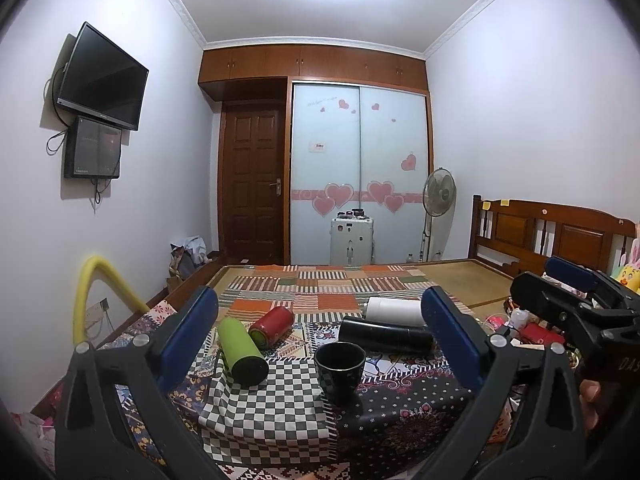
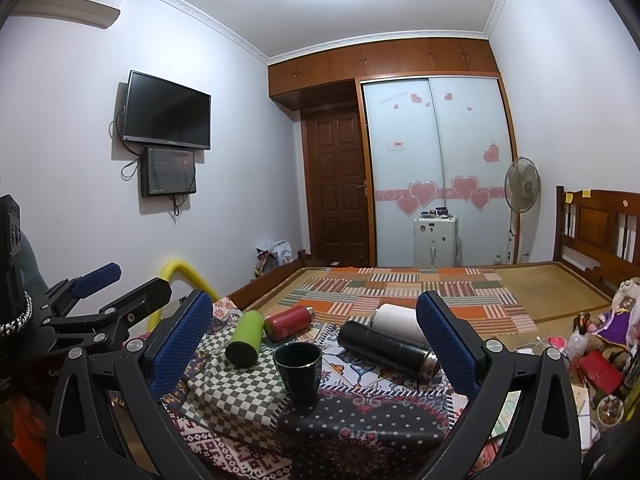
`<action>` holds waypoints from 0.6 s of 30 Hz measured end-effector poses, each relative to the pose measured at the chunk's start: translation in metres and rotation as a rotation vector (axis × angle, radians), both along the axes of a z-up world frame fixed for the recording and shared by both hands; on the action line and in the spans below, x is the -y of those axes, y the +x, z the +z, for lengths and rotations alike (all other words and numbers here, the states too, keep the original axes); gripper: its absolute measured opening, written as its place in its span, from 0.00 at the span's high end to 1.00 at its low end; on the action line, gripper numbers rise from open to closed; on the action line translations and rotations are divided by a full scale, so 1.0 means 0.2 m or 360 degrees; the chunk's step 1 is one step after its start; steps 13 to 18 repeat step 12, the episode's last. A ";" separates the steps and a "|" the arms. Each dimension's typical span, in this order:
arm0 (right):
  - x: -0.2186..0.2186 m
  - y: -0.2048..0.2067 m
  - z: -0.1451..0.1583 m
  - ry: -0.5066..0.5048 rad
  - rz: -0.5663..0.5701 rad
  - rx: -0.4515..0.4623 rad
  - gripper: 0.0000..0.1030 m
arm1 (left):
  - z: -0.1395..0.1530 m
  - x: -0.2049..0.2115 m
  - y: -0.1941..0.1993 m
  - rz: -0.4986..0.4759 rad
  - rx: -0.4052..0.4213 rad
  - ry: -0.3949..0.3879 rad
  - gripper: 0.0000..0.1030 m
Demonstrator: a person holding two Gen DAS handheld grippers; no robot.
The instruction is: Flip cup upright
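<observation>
A dark cup stands upright, mouth up, on the patterned cloth; it also shows in the right wrist view. My left gripper is open and empty, its blue pads wide apart, held back from the cup. My right gripper is open and empty too, also back from the cup. The right gripper shows at the right edge of the left wrist view, and the left gripper at the left edge of the right wrist view.
Lying on the cloth behind the cup: a green bottle, a red bottle, a black flask and a white cylinder. Clutter lies at the right. A yellow padded rail stands left.
</observation>
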State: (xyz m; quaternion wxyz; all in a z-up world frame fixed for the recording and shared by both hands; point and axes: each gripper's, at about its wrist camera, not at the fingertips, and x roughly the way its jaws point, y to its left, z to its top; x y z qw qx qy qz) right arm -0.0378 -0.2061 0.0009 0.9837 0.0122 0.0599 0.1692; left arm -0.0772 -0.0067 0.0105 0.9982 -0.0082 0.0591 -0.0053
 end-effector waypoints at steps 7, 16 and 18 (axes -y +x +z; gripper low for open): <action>0.00 0.01 0.01 -0.0004 0.0000 -0.0008 0.01 | 0.00 0.00 0.01 -0.0013 -0.0013 -0.0003 0.00; -0.01 0.02 0.00 -0.0004 0.0004 -0.0012 0.01 | 0.00 0.01 0.02 -0.0023 -0.0025 -0.0002 0.00; -0.01 0.02 0.00 -0.0004 0.0004 -0.0012 0.01 | 0.00 0.01 0.02 -0.0023 -0.0025 -0.0002 0.00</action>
